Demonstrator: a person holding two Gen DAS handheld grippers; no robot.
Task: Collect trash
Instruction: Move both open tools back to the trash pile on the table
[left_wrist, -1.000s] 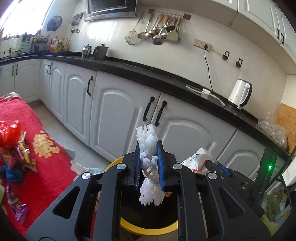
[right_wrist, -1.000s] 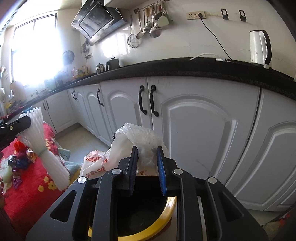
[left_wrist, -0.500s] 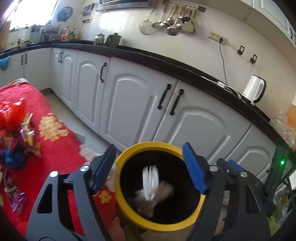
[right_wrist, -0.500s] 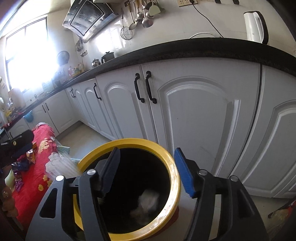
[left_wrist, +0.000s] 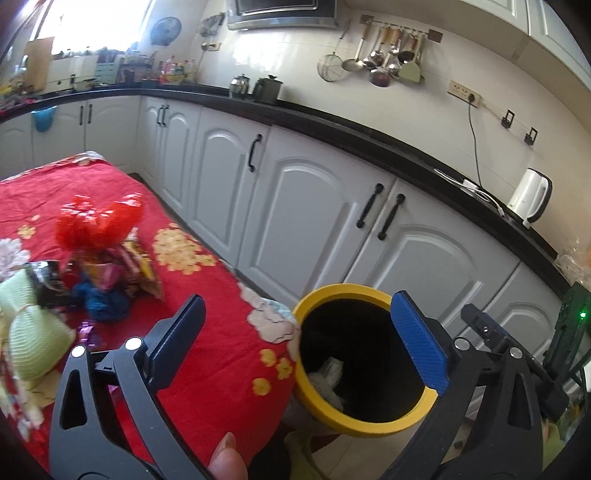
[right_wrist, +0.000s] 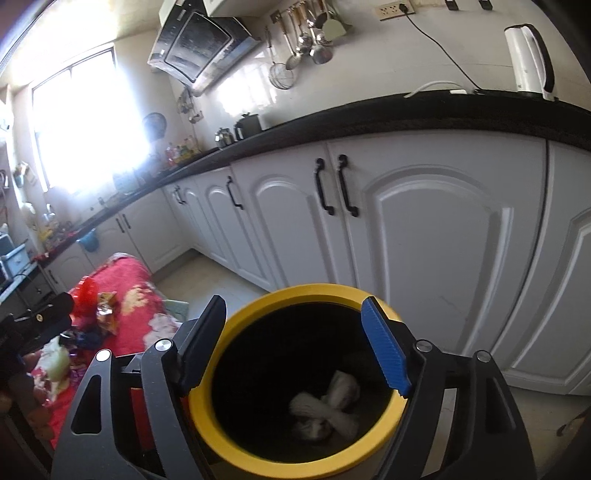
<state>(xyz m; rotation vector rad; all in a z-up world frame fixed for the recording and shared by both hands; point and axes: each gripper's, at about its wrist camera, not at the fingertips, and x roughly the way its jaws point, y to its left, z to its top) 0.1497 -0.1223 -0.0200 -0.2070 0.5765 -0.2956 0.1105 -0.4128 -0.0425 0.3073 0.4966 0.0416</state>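
A yellow-rimmed black trash bin (left_wrist: 343, 291) stands on the floor beside the table; it also shows in the right wrist view (right_wrist: 314, 291). White trash (right_wrist: 328, 404) lies at its bottom, also seen in the left wrist view (left_wrist: 328, 373). My left gripper (left_wrist: 295, 339) is open and empty, over the table edge and the bin's left rim. My right gripper (right_wrist: 295, 347) is open and empty, right above the bin mouth. A pile of trash lies on the table: a red bag (left_wrist: 96, 221), snack wrappers (left_wrist: 136, 266) and a pale green bundle (left_wrist: 29, 332).
The table has a red flowered cloth (left_wrist: 207, 332). White cabinets (left_wrist: 303, 206) under a black counter (left_wrist: 369, 140) run behind the bin. A white kettle (left_wrist: 530, 199) stands on the counter. The right gripper's body (left_wrist: 491, 332) shows right of the bin.
Both grippers opened and dropped their trash into the bin: the left its white ribbed bundle, the right its plastic bag. The left gripper then swung left toward the table.
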